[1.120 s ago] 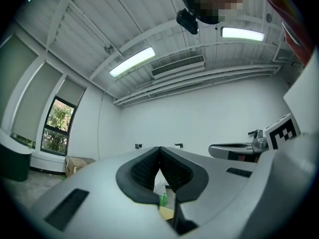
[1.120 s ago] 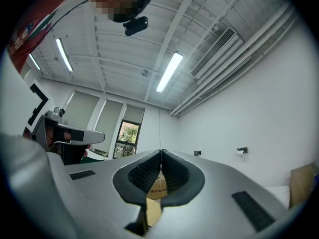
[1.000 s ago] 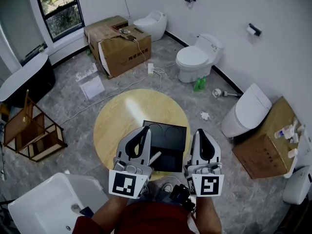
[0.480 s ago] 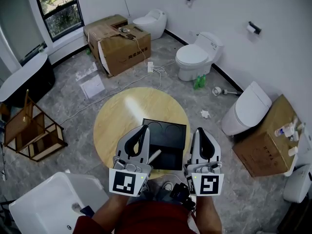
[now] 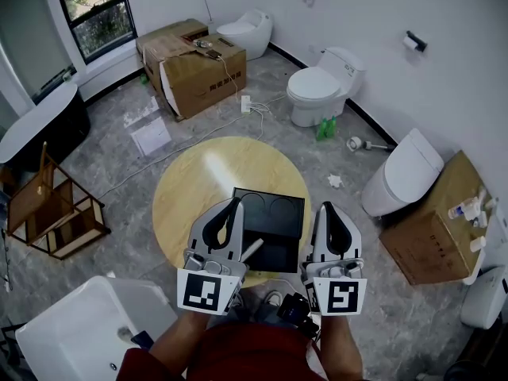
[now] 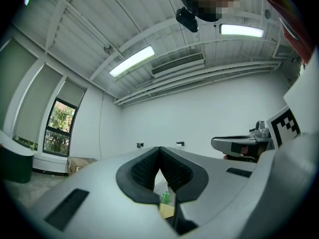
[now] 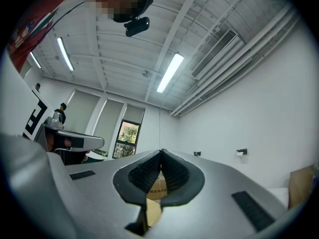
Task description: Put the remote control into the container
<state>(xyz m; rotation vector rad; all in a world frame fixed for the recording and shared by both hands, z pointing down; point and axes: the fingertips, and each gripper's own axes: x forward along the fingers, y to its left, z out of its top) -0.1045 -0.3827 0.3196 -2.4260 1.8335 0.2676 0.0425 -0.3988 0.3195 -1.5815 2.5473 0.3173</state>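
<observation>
A black container (image 5: 278, 213) with round and square compartments rests on the round wooden table (image 5: 190, 193). A slim white remote control (image 5: 252, 251) lies slanted within the container's near left corner, its lower end hidden behind my left gripper. My left gripper (image 5: 235, 205) hovers over the container's left edge, jaws shut and empty, as the left gripper view (image 6: 159, 149) also shows. To the right of the container, my right gripper (image 5: 324, 209) is likewise shut with nothing in it, confirmed in the right gripper view (image 7: 161, 152).
Toilets (image 5: 321, 90) (image 5: 401, 173) stand to the right and another (image 5: 246, 30) at the back. Cardboard boxes (image 5: 194, 70) (image 5: 432, 228) sit on the grey floor. A wooden rack (image 5: 51, 213) and dark bathtub (image 5: 36, 129) are on the left, a white basin (image 5: 79, 332) near left.
Both grippers have drifted slightly toward the person and stay shut. The remote and the container have not moved.
</observation>
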